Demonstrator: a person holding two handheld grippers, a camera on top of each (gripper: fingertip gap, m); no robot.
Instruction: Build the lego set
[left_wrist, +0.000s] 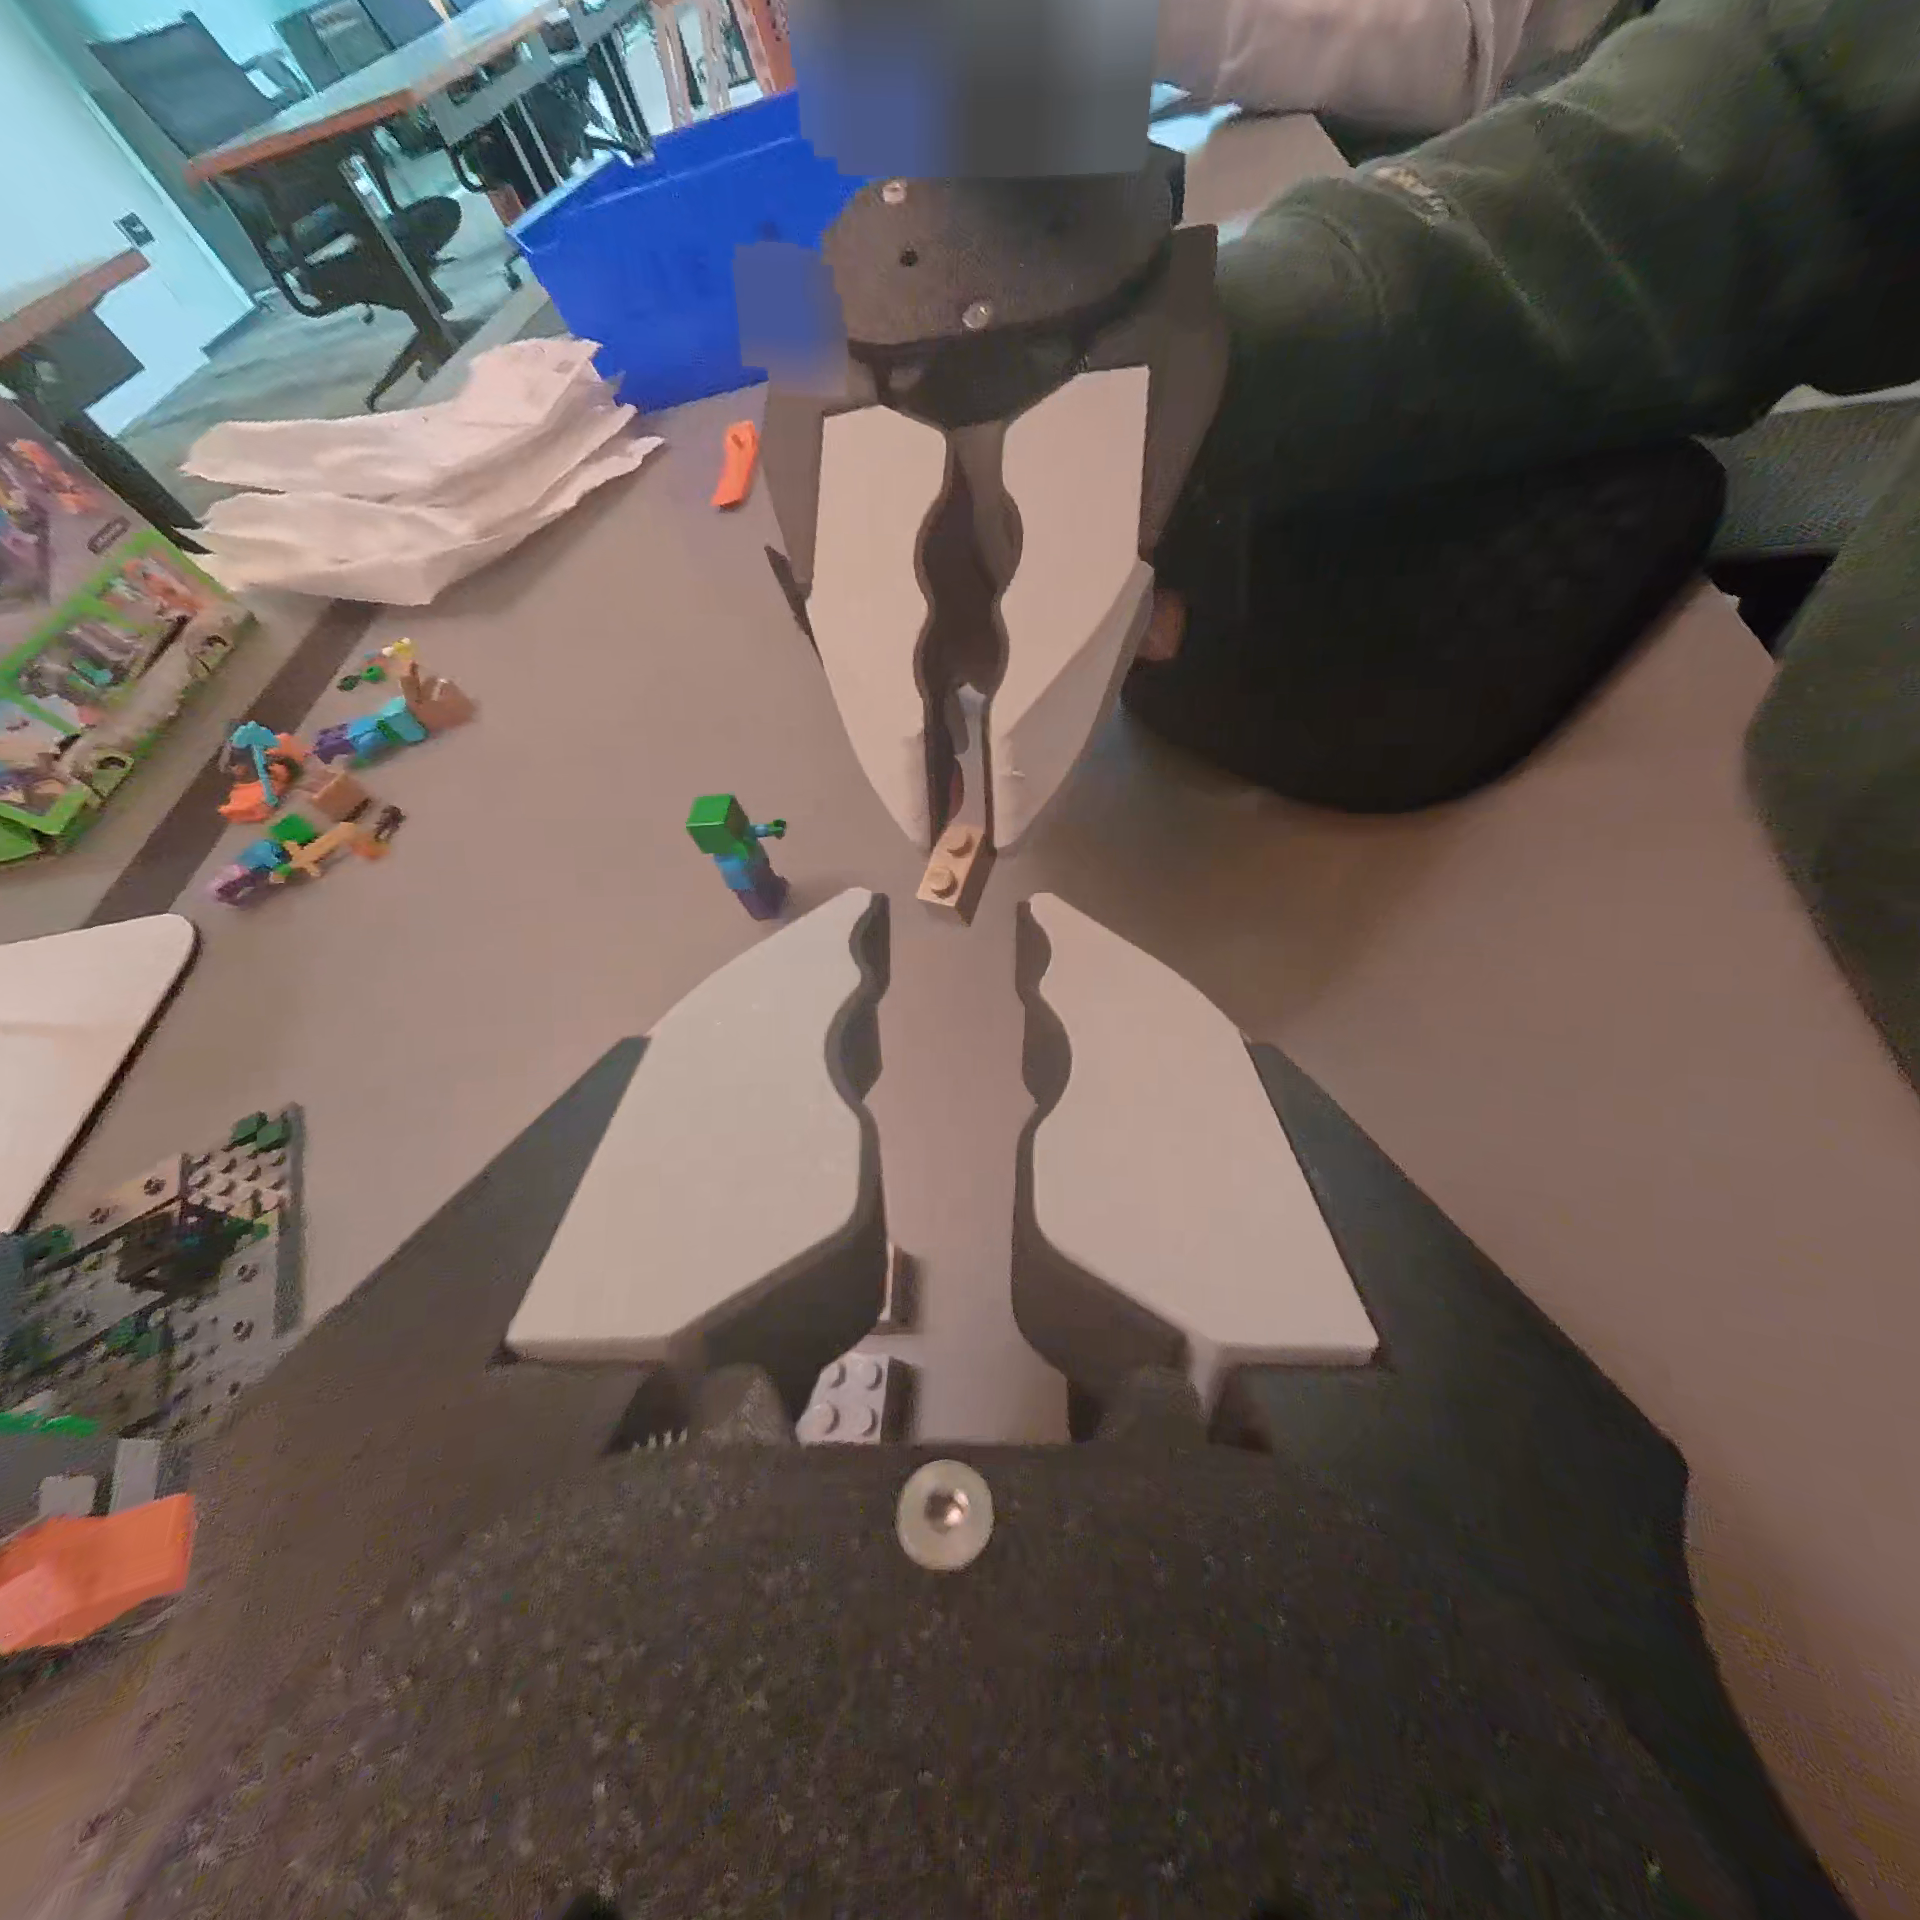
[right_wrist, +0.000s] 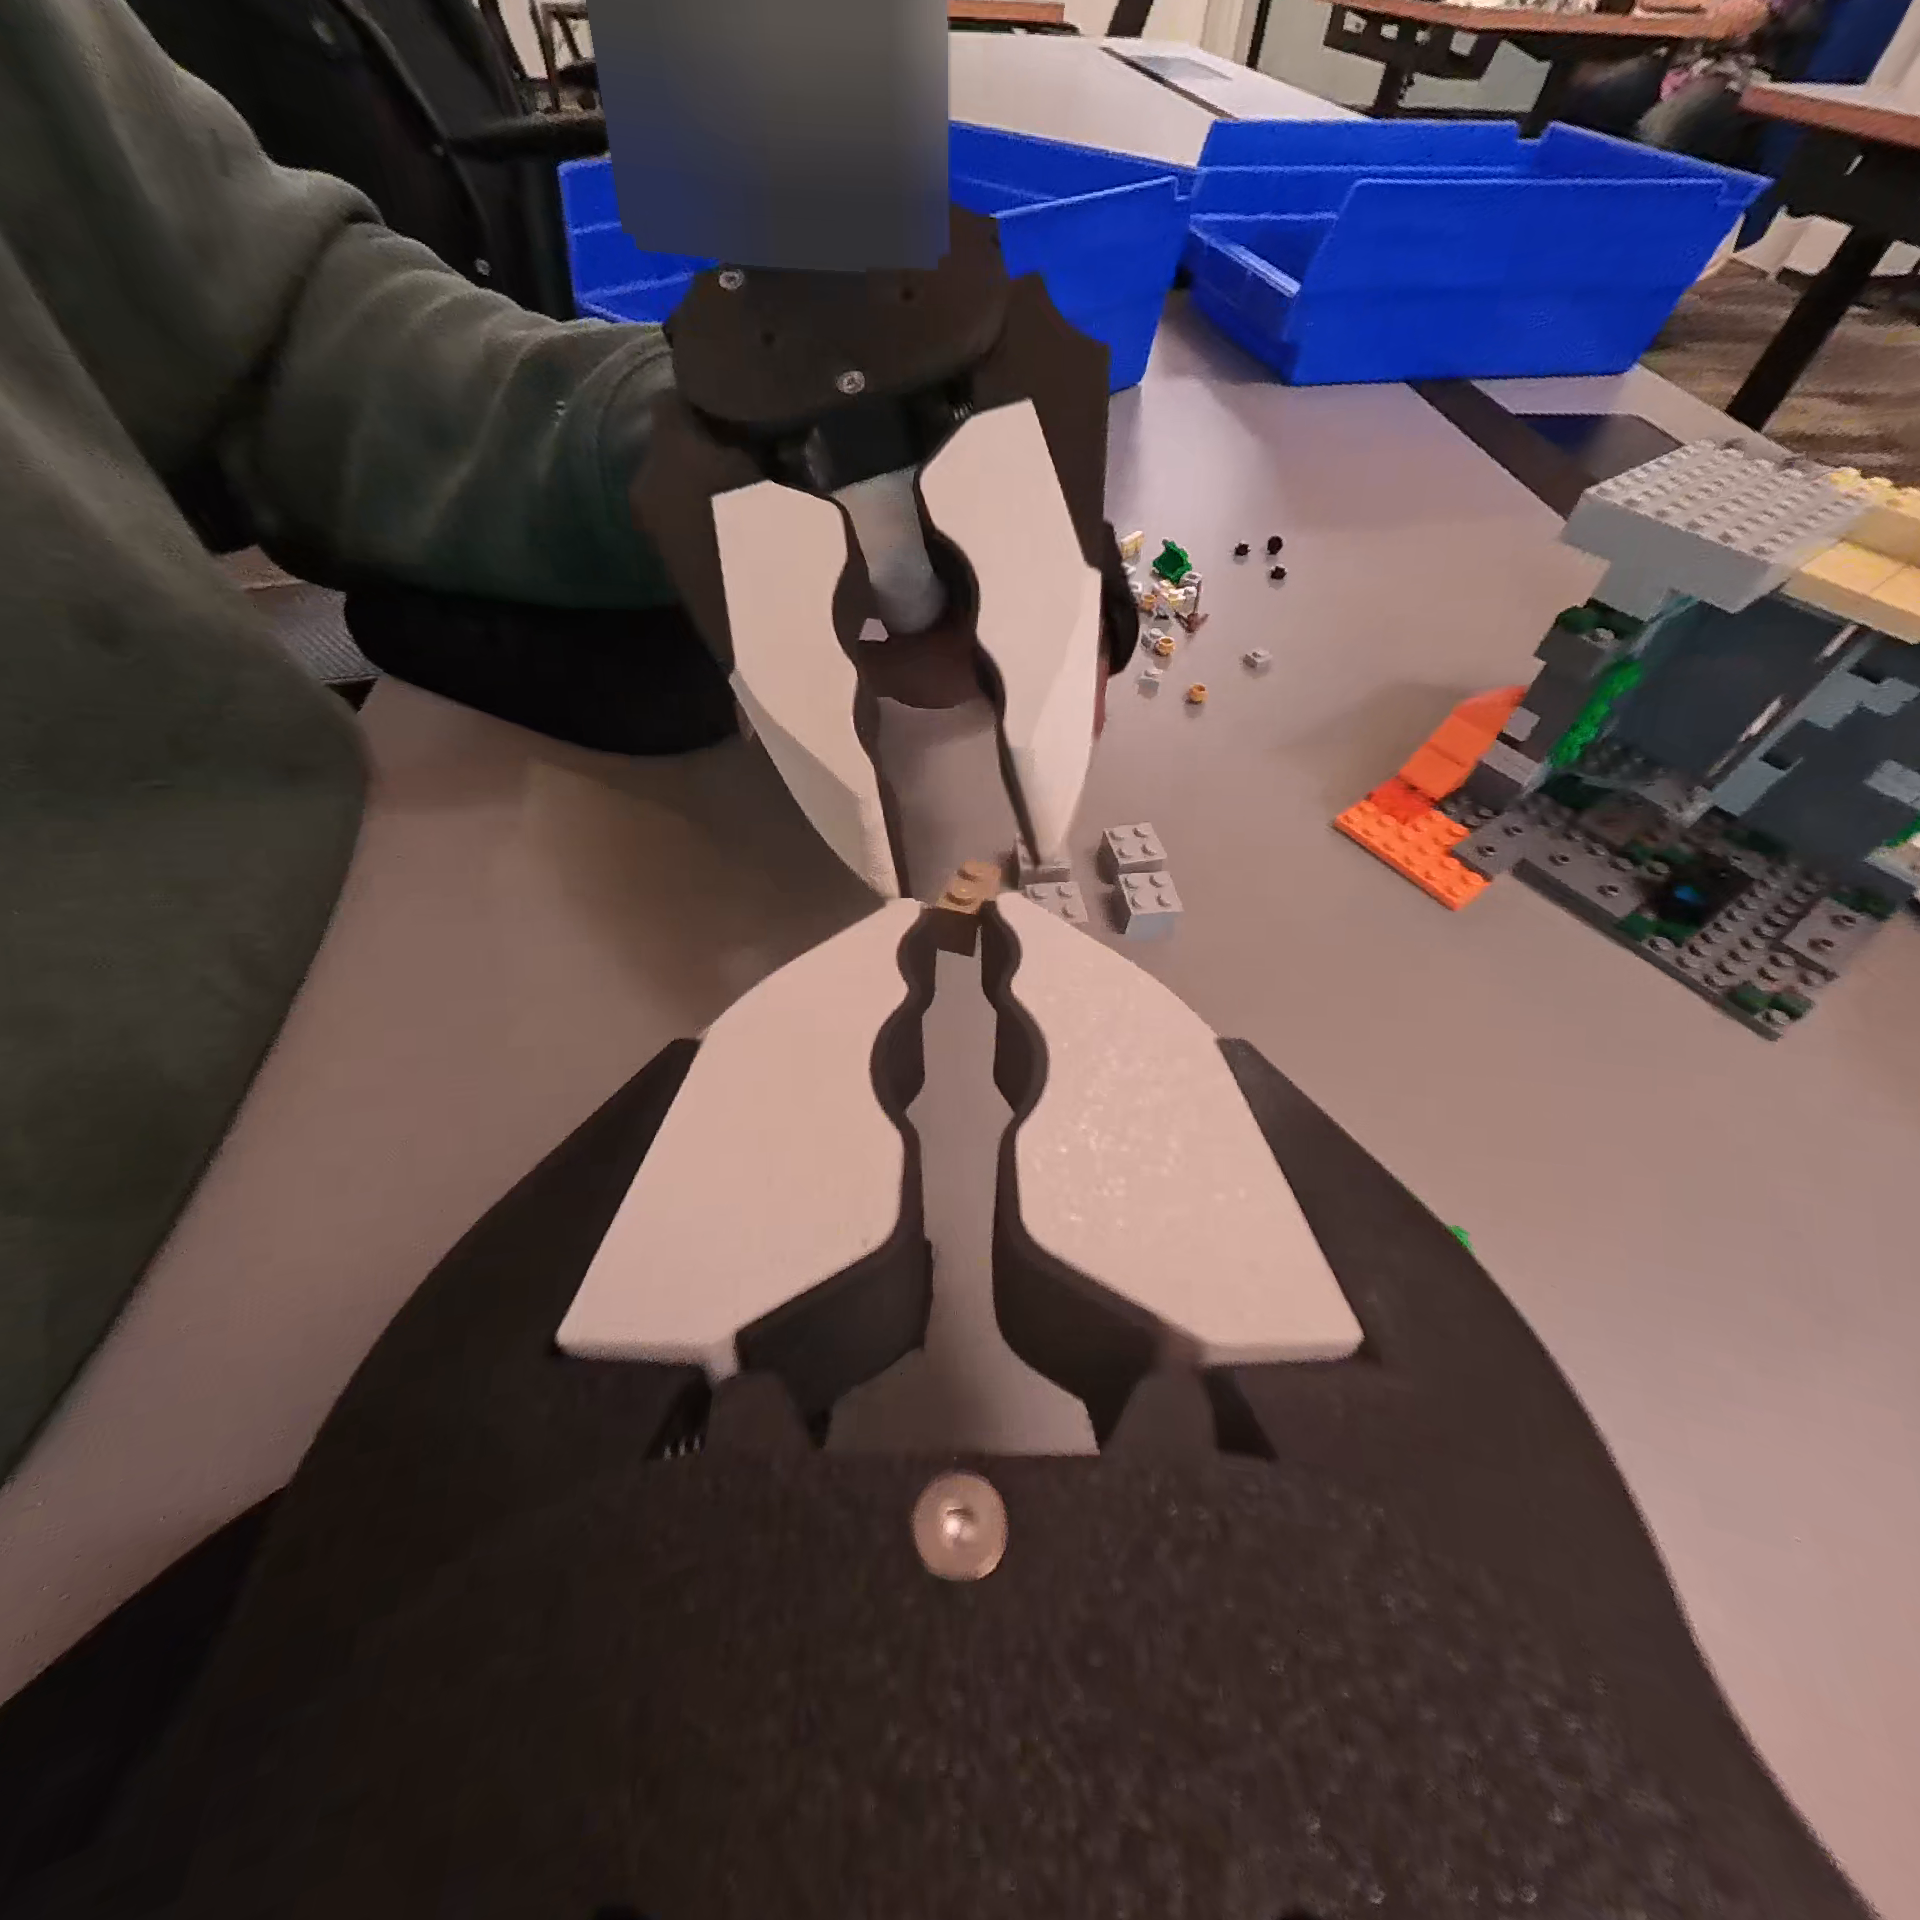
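- Over the grey surface (left_wrist: 582, 644), my two hand-held grippers met tip to tip, and a small tan brick (left_wrist: 951, 873) sat between them, off the surface.
- My right hand-held gripper (right_wrist: 961, 914) pinched that brick, both fingertips pressed on its sides and its studs up.
- My left hand-held gripper (left_wrist: 951, 914) stood spread just short of the brick's free end, neither fingertip touching it.
- I judged this the hand-over step: right held the brick, left was lined up and empty.
- As I judged it, the next move called for a steady right and left's tips kept level with the free end, since little of the brick stuck out.
- Nearby stood a green-headed figure (left_wrist: 738, 852), loose grey bricks (right_wrist: 1138, 883), a half-built model (right_wrist: 1704, 748) and blue bins (right_wrist: 1455, 260).
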